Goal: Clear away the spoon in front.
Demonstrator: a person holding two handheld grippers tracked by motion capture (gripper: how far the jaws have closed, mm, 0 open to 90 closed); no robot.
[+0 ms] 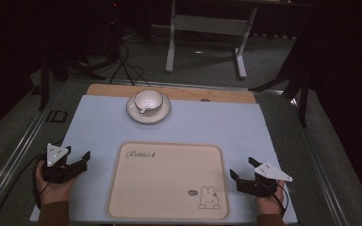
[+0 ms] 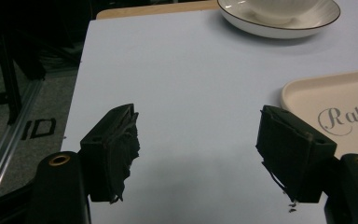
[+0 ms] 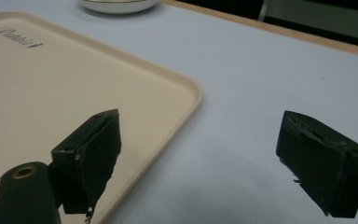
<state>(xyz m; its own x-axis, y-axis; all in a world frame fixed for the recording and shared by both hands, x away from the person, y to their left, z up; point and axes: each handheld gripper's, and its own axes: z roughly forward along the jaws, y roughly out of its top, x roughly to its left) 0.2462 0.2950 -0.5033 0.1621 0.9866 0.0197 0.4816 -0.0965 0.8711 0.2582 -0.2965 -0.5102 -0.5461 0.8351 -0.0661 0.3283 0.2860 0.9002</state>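
Both grippers wide open and empty, flanking a cream tray.

Nearest the person, the left gripper point(image 1: 79, 158) and the right gripper point(image 1: 243, 169) rest at the table's near edge, each in a hand, jaws spread wide with nothing between them (only bare pale blue table covering point(image 1: 99, 122) shows in the gap). Between the two lies the cream rectangular plastic tray with a rabbit drawing point(image 1: 167, 181), just beside each gripper yet untouched. Farther off, well apart from both, a white ceramic cup point(image 1: 148, 100) sits on a white dark-rimmed saucer point(image 1: 136, 114) near the wooden far edge.
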